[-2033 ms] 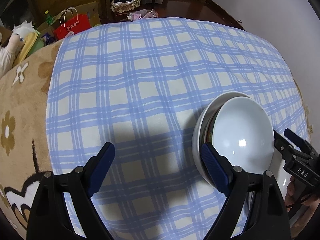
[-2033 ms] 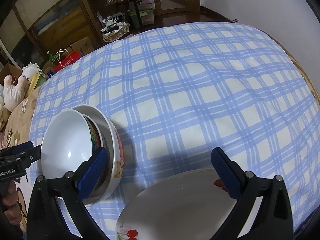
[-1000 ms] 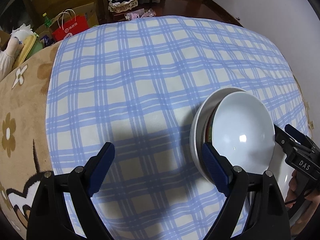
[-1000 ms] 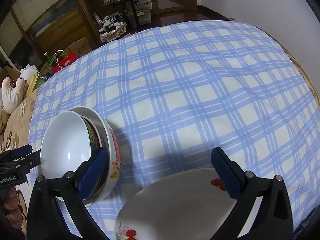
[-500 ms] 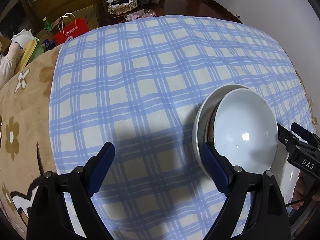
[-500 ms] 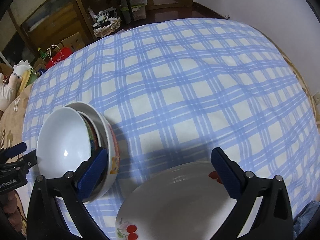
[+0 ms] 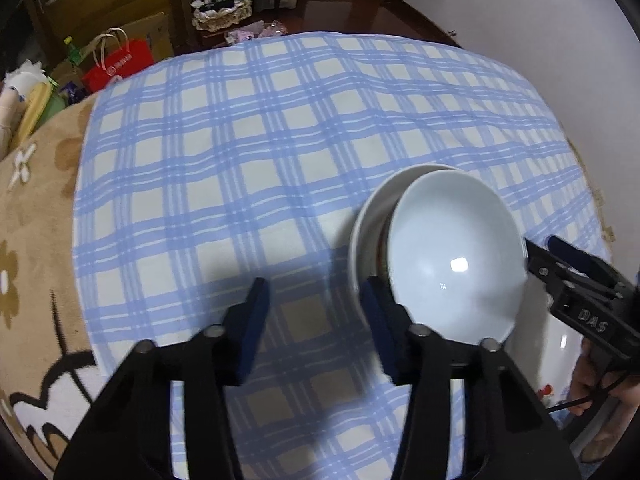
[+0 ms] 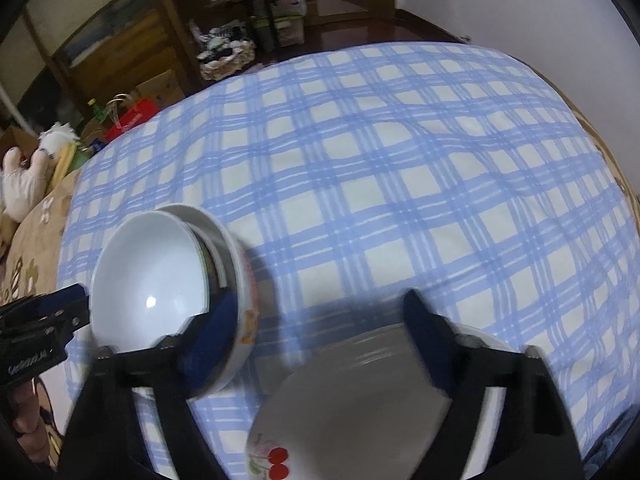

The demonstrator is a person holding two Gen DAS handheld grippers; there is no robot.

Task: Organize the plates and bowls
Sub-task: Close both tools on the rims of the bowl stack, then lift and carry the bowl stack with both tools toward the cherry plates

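2 nested bowls are seen on the checked cloth, beside a cherry plate. Both the left claw and right claw are closing, with nothing gripped.

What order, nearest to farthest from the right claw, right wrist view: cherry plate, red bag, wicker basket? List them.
1. cherry plate, beneath the right claw, closing on nothing.
2. red bag, floor, upper left.
3. wicker basket, farther back, by shelves.
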